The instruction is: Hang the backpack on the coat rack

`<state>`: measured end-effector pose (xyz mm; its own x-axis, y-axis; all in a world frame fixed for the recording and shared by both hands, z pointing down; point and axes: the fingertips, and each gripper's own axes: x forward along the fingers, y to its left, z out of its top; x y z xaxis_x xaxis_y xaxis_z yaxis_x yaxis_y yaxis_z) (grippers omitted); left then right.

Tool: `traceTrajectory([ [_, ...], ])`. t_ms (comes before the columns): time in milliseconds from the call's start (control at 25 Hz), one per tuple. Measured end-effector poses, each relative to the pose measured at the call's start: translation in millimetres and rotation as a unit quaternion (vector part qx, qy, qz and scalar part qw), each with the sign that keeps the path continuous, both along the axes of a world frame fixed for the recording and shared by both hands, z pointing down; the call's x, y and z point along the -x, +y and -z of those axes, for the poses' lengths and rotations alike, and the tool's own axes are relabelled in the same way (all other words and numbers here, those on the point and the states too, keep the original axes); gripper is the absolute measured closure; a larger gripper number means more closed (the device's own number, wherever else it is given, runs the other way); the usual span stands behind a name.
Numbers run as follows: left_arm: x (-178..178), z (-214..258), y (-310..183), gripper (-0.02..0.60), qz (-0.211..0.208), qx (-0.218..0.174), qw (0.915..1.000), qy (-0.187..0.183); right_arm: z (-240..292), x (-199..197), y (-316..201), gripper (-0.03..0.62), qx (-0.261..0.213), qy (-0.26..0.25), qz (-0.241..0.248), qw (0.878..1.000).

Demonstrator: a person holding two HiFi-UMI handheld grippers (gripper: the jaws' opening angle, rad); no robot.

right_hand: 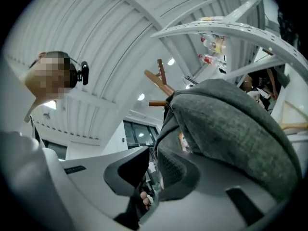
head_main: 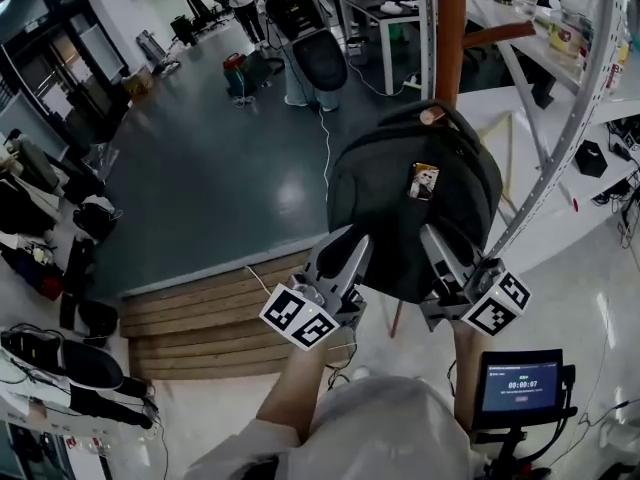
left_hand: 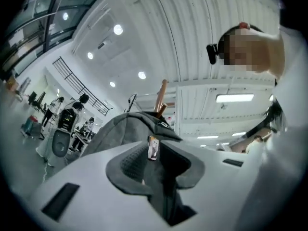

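Observation:
A dark grey backpack [head_main: 415,203] hangs against the brown coat rack pole [head_main: 450,28], its top loop around a wooden peg [head_main: 432,116]. A small picture tag [head_main: 424,180] dangles on its front. My left gripper [head_main: 345,258] is under the bag's lower left, shut on a fold of its fabric [left_hand: 159,177]; the bag [left_hand: 120,129] rises just beyond the jaws. My right gripper [head_main: 450,263] is at the lower right. Its jaws [right_hand: 150,165] stand close together beside the backpack [right_hand: 231,129], which lies over the outer side of one jaw. I see nothing clearly pinched between them.
Wooden steps [head_main: 210,318] drop to a dark floor where people [head_main: 300,28] stand by a white table [head_main: 400,13]. A curved perforated metal frame [head_main: 590,98] runs right of the rack. A small screen [head_main: 520,383] sits low right. Shoes and bags [head_main: 60,358] line the left.

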<state>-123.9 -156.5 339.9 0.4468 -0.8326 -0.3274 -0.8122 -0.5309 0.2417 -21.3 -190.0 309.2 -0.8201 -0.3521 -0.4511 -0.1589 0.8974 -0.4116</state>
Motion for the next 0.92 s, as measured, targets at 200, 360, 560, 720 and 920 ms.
traceTrajectory([
  [200,-5,13,9,0.5,-0.047,-0.021,0.9979,0.039,-6,5,2,0.528,0.005,0.004,0.0,1.0],
  [360,-11,11,12,0.505,-0.071,-0.023,0.9962,0.045,-11,6,2,0.528,0.013,0.013,-0.007,1.0],
  [560,-29,2,8,0.503,-0.113,-0.011,0.9927,0.04,-17,7,3,0.528,0.037,-0.007,-0.003,0.999],
  [720,-34,5,4,0.503,-0.124,-0.009,0.9864,0.108,-20,8,3,0.528,0.064,-0.04,-0.004,0.997],
  [920,-46,12,-3,0.505,-0.121,-0.011,0.9844,0.127,-17,8,2,0.528,0.077,-0.068,-0.011,0.995],
])
